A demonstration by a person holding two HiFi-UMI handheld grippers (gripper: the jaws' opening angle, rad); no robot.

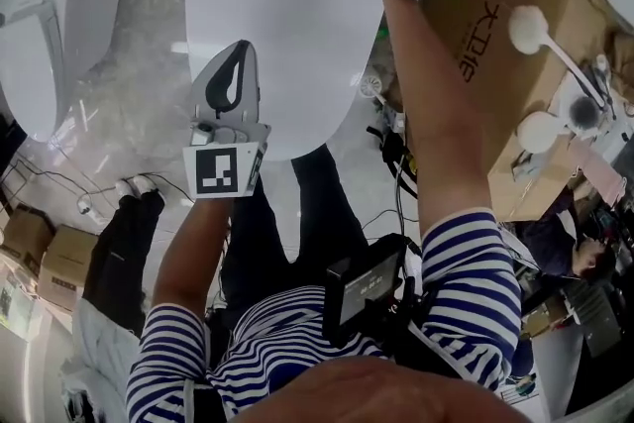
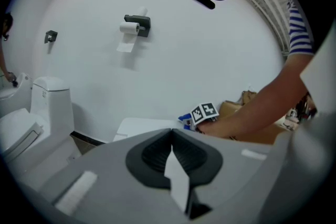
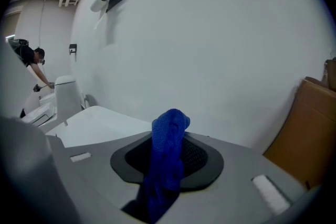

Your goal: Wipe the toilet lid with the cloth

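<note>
Bunched blue mesh cloth (image 3: 170, 136) in right claw (image 3: 167, 161)

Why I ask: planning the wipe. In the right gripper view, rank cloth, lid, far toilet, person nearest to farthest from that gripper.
1. Cloth, clamped in the right gripper.
2. Lid, just ahead, lower left.
3. Far toilet, farther left.
4. Person, behind it, left edge.

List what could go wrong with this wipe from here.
1. The cloth is pinched in the right gripper as a narrow bunch, so the wipe may cover only a thin strip of the toilet lid, or hard gripper parts may scrape it.
2. The cardboard box stands close beside the lid on the right; a wide sweep could knock it.
3. The left gripper, shut and empty, hangs at the lid's left edge and could get in the way.
</note>
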